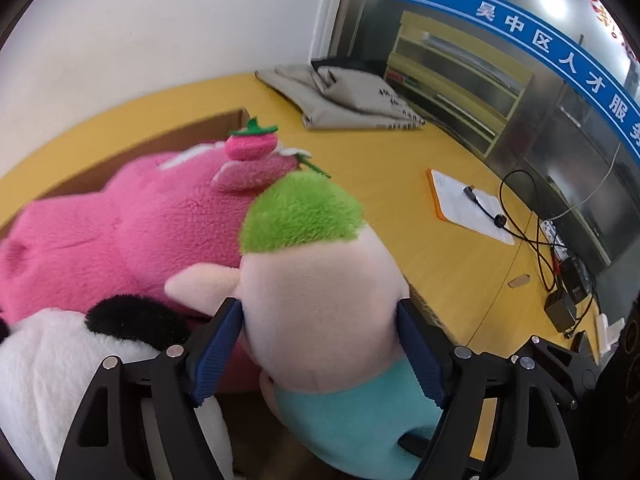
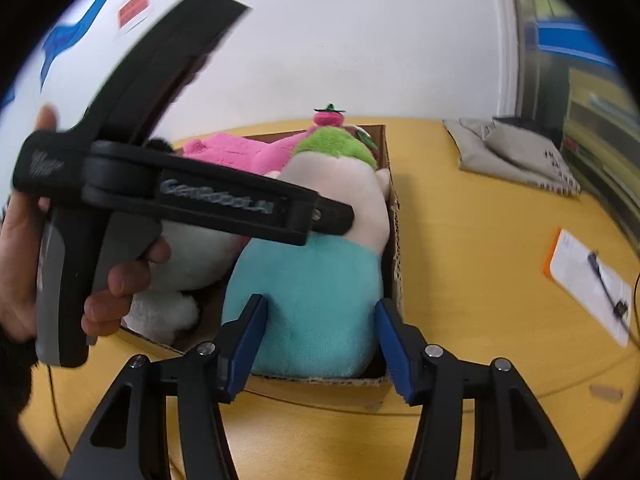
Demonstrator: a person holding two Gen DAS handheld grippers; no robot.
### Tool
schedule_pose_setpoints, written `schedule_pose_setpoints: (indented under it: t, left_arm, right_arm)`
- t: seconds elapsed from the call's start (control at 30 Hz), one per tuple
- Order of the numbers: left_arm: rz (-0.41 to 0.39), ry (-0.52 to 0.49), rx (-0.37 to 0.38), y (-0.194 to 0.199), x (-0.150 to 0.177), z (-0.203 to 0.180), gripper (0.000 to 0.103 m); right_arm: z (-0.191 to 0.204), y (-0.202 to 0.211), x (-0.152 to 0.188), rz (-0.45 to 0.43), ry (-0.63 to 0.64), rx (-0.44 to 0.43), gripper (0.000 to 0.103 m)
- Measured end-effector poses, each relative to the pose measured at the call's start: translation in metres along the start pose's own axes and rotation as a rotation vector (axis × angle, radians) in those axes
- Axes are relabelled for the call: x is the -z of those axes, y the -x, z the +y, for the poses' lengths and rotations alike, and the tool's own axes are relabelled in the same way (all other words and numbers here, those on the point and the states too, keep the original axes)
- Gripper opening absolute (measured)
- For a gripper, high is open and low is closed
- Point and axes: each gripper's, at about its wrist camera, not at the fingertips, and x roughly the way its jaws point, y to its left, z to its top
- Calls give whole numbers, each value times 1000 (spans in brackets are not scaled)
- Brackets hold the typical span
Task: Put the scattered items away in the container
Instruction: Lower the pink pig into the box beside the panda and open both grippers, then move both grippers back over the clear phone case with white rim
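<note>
A cardboard box (image 2: 394, 248) on the yellow table holds a pink plush (image 1: 120, 224), a black-and-white plush (image 1: 60, 360) and a doll with green hair, pale head and teal body (image 1: 320, 300). My left gripper (image 1: 320, 344) has its blue pads against both sides of the doll's pale head. In the right wrist view the left gripper body (image 2: 192, 196) crosses over the box. My right gripper (image 2: 320, 340) frames the doll's teal body (image 2: 304, 304); its pads sit at the body's sides, and I cannot tell if they press it.
A grey folded bag (image 1: 348, 96) lies at the table's far side. A white paper on an orange board (image 1: 468, 204) carries a black cable (image 1: 532, 232). Black adapters (image 1: 560, 312) sit at the right edge. A glass wall stands behind.
</note>
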Motion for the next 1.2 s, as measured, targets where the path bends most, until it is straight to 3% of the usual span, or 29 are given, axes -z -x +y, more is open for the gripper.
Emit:
schedule_pose_setpoints:
  t: [0.07, 0.13, 0.23, 0.33, 0.53, 0.8, 1.2]
  left_arm:
    - [-41, 9, -15, 23, 3, -1, 83]
    - [-108, 14, -25, 59, 10, 0, 87]
    - [-219, 13, -53, 121, 23, -4, 98]
    - [-311, 25, -92, 187, 43, -8, 102]
    - [-368, 47, -168, 271, 103, -10, 103]
    - [-331, 103, -180, 287, 170, -17, 103]
    - [-307, 150, -195, 275, 215, -24, 103]
  right_arm:
    - [1, 10, 0, -8, -29, -4, 65]
    - [9, 29, 2, -43, -17, 36, 82]
    - [25, 66, 0, -126, 12, 88, 82]
    - [42, 101, 0, -185, 33, 102, 83]
    - [61, 125, 2, -197, 81, 150, 85]
    - [92, 155, 23, -208, 90, 155, 85]
    - [104, 157, 42, -174, 100, 200, 85]
